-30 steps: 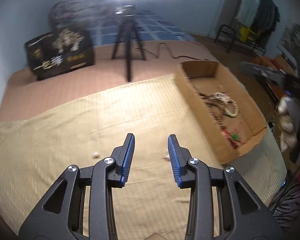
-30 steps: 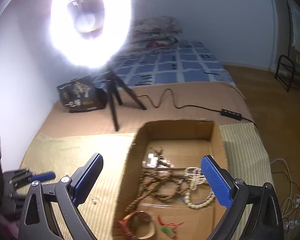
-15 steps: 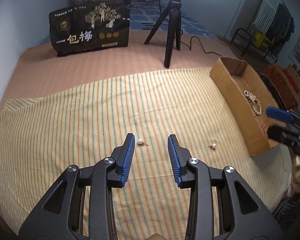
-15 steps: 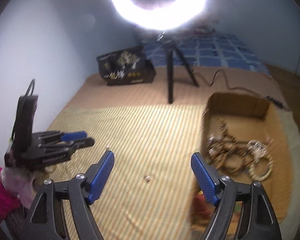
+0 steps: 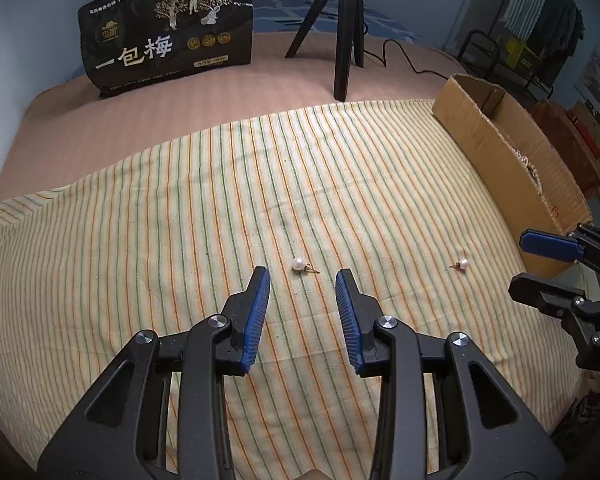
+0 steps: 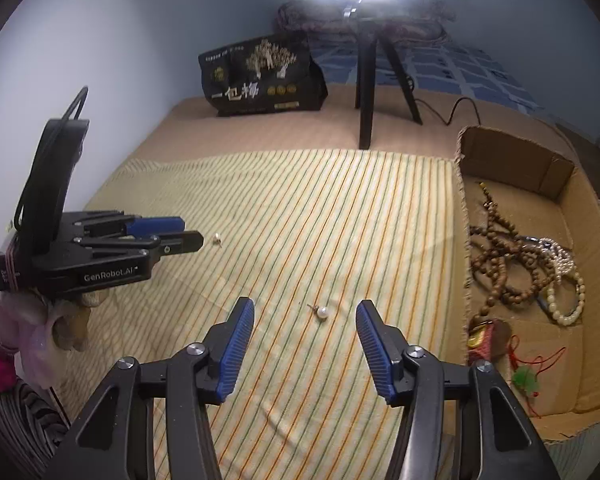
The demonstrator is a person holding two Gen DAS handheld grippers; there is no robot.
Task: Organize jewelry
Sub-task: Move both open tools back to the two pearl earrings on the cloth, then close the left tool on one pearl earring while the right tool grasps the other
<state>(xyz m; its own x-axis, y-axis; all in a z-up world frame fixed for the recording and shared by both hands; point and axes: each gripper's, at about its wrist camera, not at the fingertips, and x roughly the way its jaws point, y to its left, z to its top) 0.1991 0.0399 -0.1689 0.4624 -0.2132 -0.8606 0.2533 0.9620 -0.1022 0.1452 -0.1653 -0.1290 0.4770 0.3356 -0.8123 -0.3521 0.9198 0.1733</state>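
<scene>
Left wrist: left hand-held gripper [image 5: 302, 276] parted, empty, just short of pearl earring [image 5: 299, 264] on striped cloth [image 5: 140, 240]. Right wrist: right hand-held gripper [image 6: 305, 308] wide, empty, flanking second pearl earring [image 6: 322, 312]; cardboard box [image 6: 556, 178] alongside.

Home bedroom: bed [image 6: 340, 136], clothes rack [image 5: 540, 32]

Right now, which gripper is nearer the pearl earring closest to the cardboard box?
Right. The right gripper has its open jaws lined up on that pearl earring, just short of it. The left gripper sits farther left, facing the other earring.
</scene>
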